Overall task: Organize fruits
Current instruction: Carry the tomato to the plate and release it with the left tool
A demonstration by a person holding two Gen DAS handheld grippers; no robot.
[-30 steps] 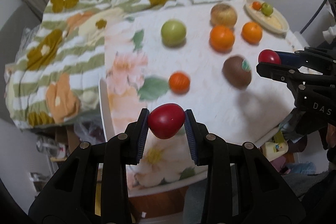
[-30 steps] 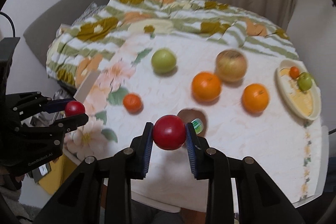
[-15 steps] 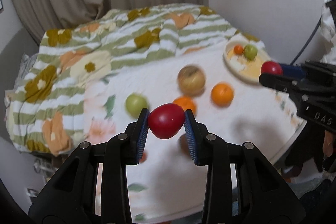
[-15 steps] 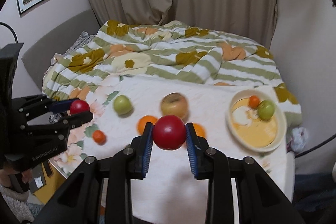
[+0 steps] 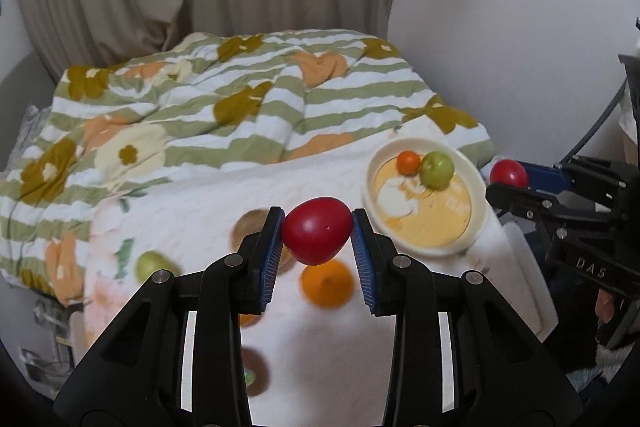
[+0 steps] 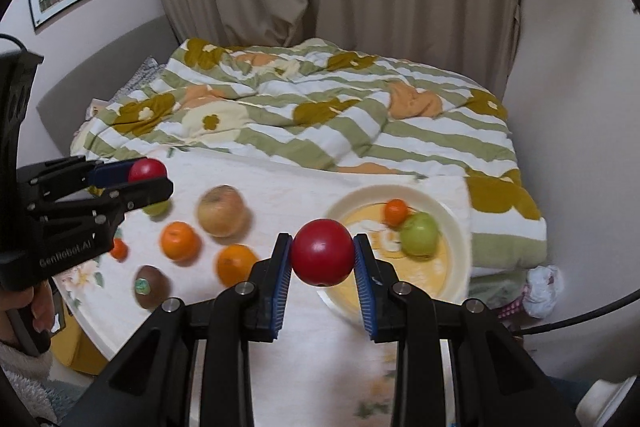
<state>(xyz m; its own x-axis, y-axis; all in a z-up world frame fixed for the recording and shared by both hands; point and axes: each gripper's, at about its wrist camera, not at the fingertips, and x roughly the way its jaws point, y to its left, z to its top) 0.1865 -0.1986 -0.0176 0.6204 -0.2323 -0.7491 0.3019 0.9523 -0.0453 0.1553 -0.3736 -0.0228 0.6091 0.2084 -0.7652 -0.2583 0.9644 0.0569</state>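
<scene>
Two grippers each carry one red fruit above the counter (image 6: 312,187). Left gripper (image 5: 318,241): its blue-padded fingers (image 5: 269,259) clamp an egg-shaped red fruit (image 5: 318,235) from both sides. Right gripper (image 6: 322,255): its fingers (image 6: 365,283) pinch a round red apple (image 6: 322,252), held just left of the cream bowl (image 6: 456,227). Inside the bowl lie a small orange fruit (image 6: 395,211) and a green apple (image 6: 419,235), touching. On the cloth to the left rest two oranges (image 6: 180,241), a pale apple (image 6: 221,211) and a brown fruit (image 6: 150,285). Behind the counter lies a striped floral quilt (image 6: 320,107).
</scene>
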